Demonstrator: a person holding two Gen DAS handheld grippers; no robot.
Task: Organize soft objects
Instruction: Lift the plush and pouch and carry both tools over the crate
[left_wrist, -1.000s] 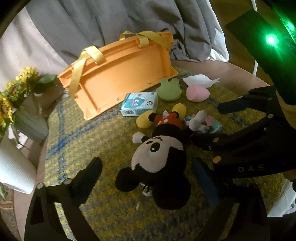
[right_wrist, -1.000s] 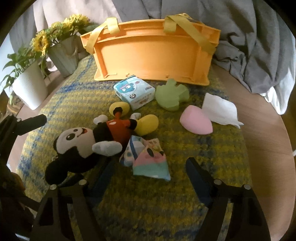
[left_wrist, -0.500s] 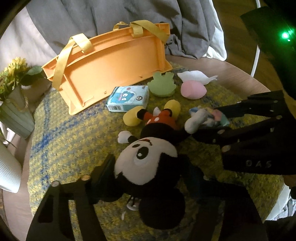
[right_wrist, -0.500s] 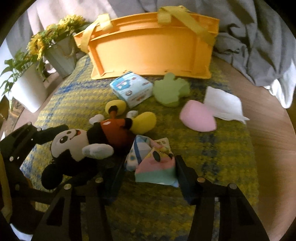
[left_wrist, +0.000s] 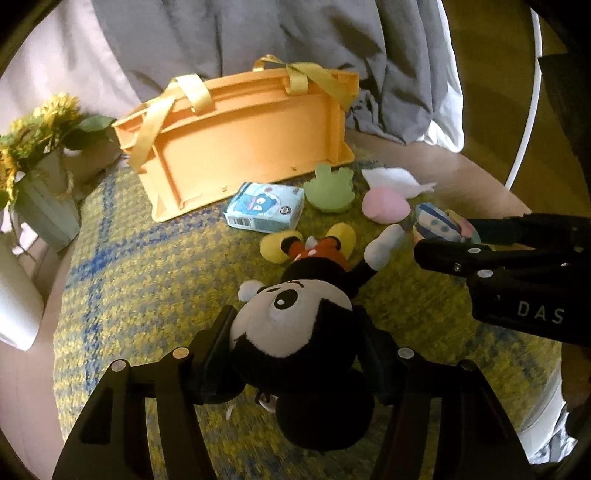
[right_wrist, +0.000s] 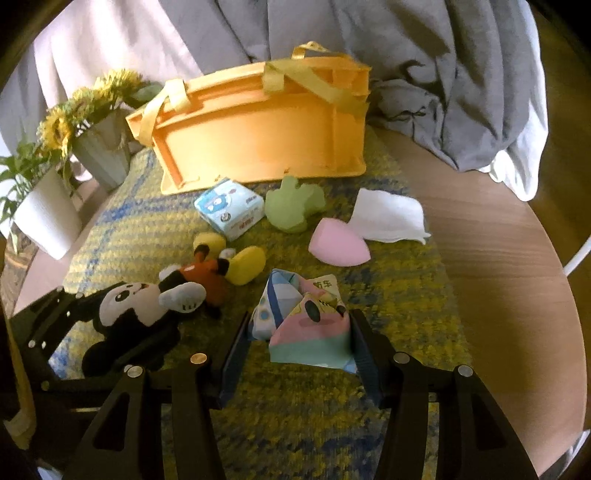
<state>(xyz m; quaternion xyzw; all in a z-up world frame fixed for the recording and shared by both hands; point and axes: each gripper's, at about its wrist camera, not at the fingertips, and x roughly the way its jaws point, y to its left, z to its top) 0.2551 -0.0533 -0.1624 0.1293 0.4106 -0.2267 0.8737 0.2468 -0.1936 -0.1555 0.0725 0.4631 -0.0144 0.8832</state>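
here, in the left wrist view, the left gripper (left_wrist: 295, 350) is closing, pads pressing the mouse plush (left_wrist: 295, 325) at its head on the yellow rug (left_wrist: 147, 277); soft, light, squashy. in the right wrist view, the right gripper (right_wrist: 299, 354) pinches the patterned cloth pouch (right_wrist: 306, 321) by its sides; limp, best gripped mid-body

Over the last second the left hand-held gripper (left_wrist: 299, 354), whose jaws were still closing, clamped the plush mouse (left_wrist: 295, 325) by its head. The right hand-held gripper (right_wrist: 301, 354) closed on the pastel cloth pouch (right_wrist: 306, 325) and raised it slightly.
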